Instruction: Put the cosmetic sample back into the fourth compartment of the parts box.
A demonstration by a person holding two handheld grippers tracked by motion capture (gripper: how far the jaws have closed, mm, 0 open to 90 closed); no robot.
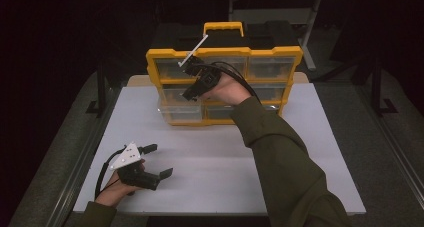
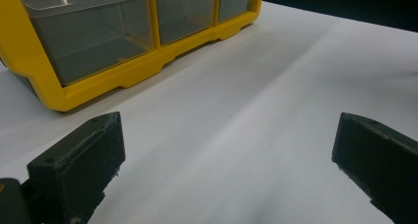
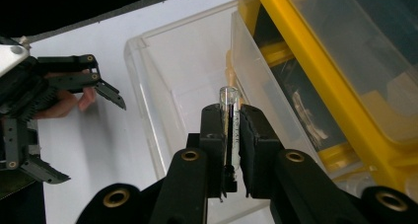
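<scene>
While held: right gripper (image 3: 230,150) jaws clamp the glass tube (image 3: 229,120).
Left gripper (image 1: 155,161): jaws apart.
Left to do: tube into open drawer (image 3: 182,61).

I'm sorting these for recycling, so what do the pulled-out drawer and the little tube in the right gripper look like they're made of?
The drawer looks like clear, glossy plastic: the white table shows through its thin walls. The tube, clamped in the right gripper, is see-through with bright glints; glass or hard plastic, I can't tell which.
</scene>
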